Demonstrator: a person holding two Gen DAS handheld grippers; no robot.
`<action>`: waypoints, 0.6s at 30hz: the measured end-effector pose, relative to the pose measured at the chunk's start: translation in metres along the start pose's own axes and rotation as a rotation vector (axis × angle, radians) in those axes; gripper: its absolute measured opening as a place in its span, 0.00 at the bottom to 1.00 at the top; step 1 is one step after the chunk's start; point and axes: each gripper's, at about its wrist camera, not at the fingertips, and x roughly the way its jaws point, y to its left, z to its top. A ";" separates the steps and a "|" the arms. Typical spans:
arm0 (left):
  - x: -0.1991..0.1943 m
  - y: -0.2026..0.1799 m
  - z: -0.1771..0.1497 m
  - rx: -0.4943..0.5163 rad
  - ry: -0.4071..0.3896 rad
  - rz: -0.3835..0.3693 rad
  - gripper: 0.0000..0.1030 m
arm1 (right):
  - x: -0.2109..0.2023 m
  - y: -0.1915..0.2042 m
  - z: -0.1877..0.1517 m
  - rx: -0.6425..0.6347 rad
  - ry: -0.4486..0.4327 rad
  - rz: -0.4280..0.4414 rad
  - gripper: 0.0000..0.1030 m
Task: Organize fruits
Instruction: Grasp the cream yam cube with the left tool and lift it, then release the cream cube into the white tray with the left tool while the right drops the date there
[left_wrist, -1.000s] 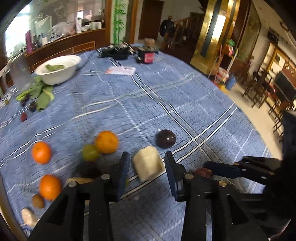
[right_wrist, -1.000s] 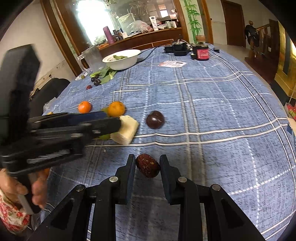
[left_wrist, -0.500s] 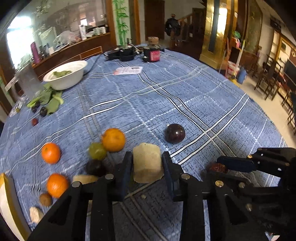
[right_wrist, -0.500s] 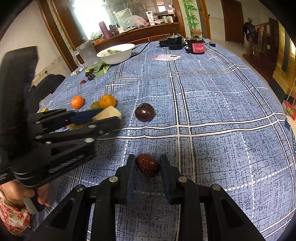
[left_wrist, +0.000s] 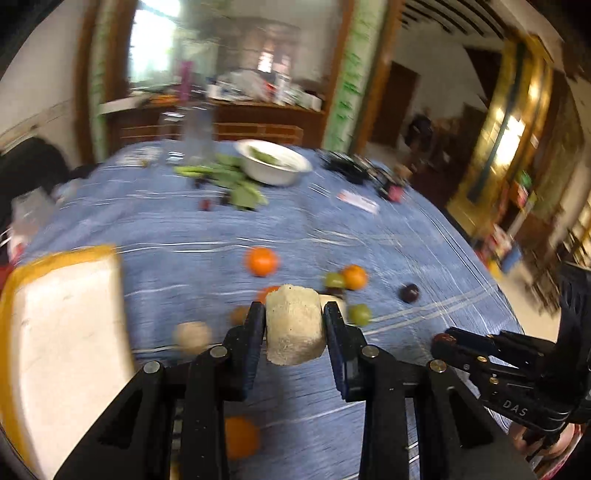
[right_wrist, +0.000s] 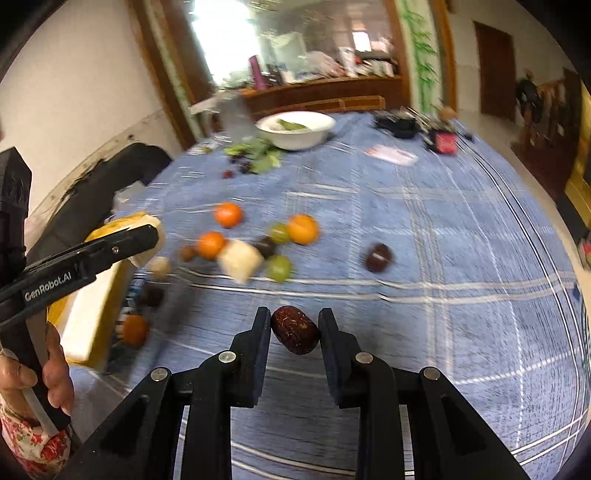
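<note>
Since a second ago both grippers have lifted and swung toward the yellow-rimmed tray (left_wrist: 55, 332), so each is now carrying its pick instead of sitting low over the cloth: the left gripper (left_wrist: 294, 321) has its fingers pressed against the sides of a pale beige chunk (left_wrist: 293, 325), and the right gripper (right_wrist: 294, 328) is pinching a dark red date (right_wrist: 295, 329), both clear of the table. Progress-wise I'd call it early, the white inside of the tray looks bare as far as I can see, and nearly everything else is loose on the cloth: three oranges (right_wrist: 228, 214) in a rough cluster, a couple of green grapes (right_wrist: 277, 266), another pale chunk (right_wrist: 240, 260), a dark round fruit (right_wrist: 378, 256) off on its own, plus small brown bits near the tray. One more orange (left_wrist: 240, 437) sits close under the left gripper. Surface is a round table with a blue plaid tablecloth (right_wrist: 443, 221), white bowl (right_wrist: 295, 129) with greens at the far side, leaves scattered beside it, some black gadgets, wooden sideboard and a big mirror behind. Both views are pretty motion-blurred
</note>
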 end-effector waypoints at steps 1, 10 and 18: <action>-0.008 0.009 -0.001 -0.015 -0.013 0.021 0.31 | 0.000 0.010 0.002 -0.019 -0.006 0.013 0.28; -0.062 0.097 -0.024 -0.138 -0.064 0.247 0.31 | 0.020 0.124 0.019 -0.158 0.018 0.250 0.28; -0.058 0.152 -0.055 -0.184 0.005 0.420 0.31 | 0.081 0.217 0.005 -0.273 0.131 0.356 0.29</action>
